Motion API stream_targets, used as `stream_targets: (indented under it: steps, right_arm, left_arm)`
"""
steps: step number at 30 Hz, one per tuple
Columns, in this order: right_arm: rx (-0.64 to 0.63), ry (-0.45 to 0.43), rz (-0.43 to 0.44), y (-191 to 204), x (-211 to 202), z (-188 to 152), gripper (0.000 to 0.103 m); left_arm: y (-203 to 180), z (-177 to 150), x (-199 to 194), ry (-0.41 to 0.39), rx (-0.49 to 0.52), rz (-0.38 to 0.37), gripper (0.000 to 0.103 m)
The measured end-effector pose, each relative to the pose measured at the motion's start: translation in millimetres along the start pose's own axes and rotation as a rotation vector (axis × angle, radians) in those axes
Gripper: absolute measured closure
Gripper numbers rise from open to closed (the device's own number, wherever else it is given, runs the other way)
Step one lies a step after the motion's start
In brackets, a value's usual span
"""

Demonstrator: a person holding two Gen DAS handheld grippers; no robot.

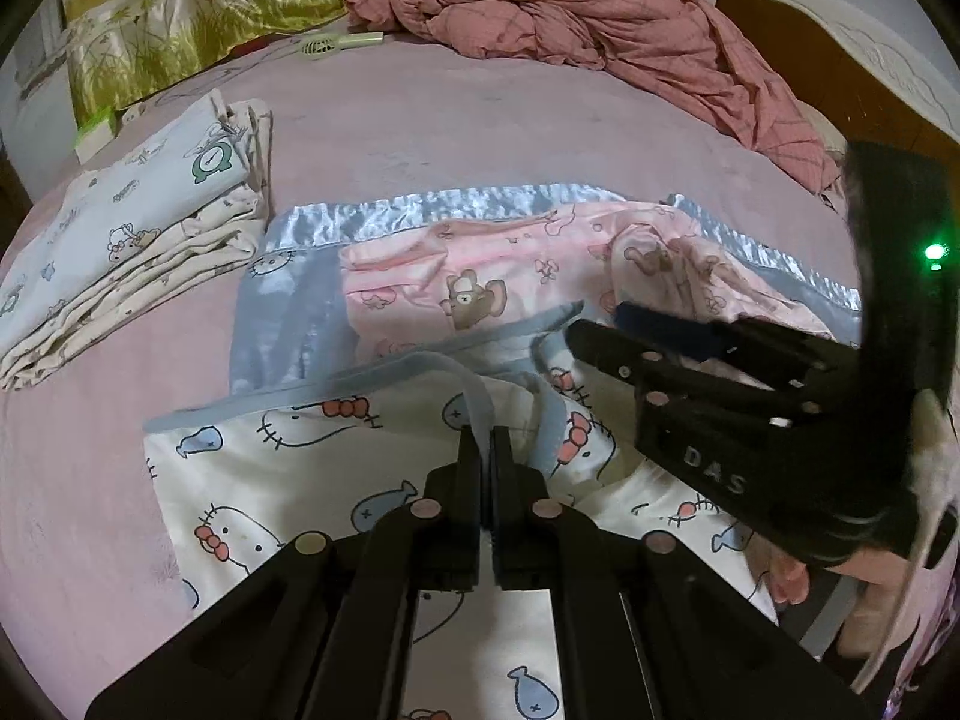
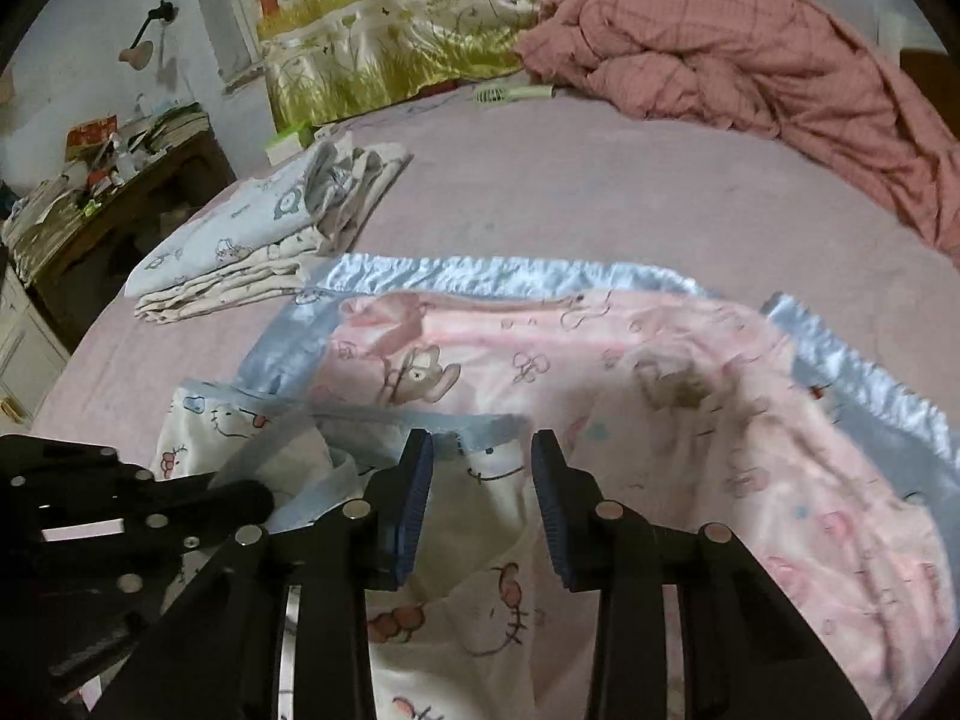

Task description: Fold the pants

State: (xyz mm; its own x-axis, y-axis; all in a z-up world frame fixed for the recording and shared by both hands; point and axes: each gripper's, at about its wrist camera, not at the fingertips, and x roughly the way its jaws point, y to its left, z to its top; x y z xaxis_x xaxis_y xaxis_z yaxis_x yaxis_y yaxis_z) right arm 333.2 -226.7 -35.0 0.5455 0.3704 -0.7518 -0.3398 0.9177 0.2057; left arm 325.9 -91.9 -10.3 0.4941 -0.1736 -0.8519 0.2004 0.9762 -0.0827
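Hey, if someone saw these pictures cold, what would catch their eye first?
Probably the white cat-print pants with the blue waistband, spread in front on the pink bed, with the left gripper shut on that band. The right gripper hovers beside it with jaws apart over the same band. Behind lie pink bear-print pants, a folded stack at the left and a rumpled red checked quilt at the back.

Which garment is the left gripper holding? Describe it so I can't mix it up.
On the lilac bed sheet, below the heaped pink checked quilt, garments overlap. The nearest, the white cat-and-fish pants, has its blue waistband edge pinched in the left gripper. The pink bear-print garment behind has a shiny silver-blue trim.
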Motion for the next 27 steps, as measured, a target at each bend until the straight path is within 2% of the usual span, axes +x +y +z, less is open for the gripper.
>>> stream_targets:
  steps: [2, 4, 7, 10, 13, 15, 16, 17, 18, 19, 20, 22, 25, 27]
  right_arm:
    - [0.012, 0.015, 0.036, 1, 8, -1, 0.093]
    - [0.021, 0.022, 0.042, 2, 13, -1, 0.101]
    - [0.06, -0.071, -0.044, -5, 1, 0, 0.102]
    - [0.095, -0.143, -0.044, -15, -18, 3, 0.102]
    - [0.029, -0.128, -0.016, -11, -21, 3, 0.101]
    - [0.015, -0.115, -0.028, -5, -18, 4, 0.084]
    - [0.014, -0.096, -0.003, -3, -15, 3, 0.058]
    - [0.016, -0.075, 0.035, -1, -11, 2, 0.036]
    - [0.011, -0.058, 0.068, 2, -8, 0, 0.035]
    - [-0.005, -0.05, 0.072, 6, -5, -1, 0.041]
    - [-0.023, -0.034, 0.057, 11, -1, -2, 0.058]
    - [-0.035, 0.027, 0.029, 13, 11, -4, 0.074]
    - [-0.034, 0.063, -0.006, 11, 22, -11, 0.075]
    - [-0.025, 0.056, -0.015, 10, 22, -11, 0.077]
  left_arm:
    - [-3, 0, 0, -0.003, 0.002, -0.002, 0.101]
    - [-4, 0, -1, -0.004, 0.004, -0.006, 0.101]
    - [-3, 1, -1, -0.005, 0.002, -0.007, 0.101]
    - [-2, 1, 0, -0.003, -0.004, -0.005, 0.101]
    - [-1, 1, 1, 0.0, -0.007, -0.002, 0.101]
    - [1, 1, 0, -0.001, -0.009, 0.003, 0.101]
    - [2, 1, -1, -0.002, -0.012, 0.005, 0.101]
    - [3, 1, -1, -0.004, -0.014, 0.009, 0.101]
    - [4, 1, -2, -0.006, -0.017, 0.013, 0.101]
    - [4, 1, -2, -0.007, -0.019, 0.016, 0.101]
    - [5, 1, -3, -0.008, -0.021, 0.016, 0.101]
    - [5, 2, -3, -0.007, -0.021, 0.016, 0.101]
    - [4, 2, -3, -0.008, -0.018, 0.017, 0.101]
    - [4, 2, -3, -0.009, -0.017, 0.019, 0.101]
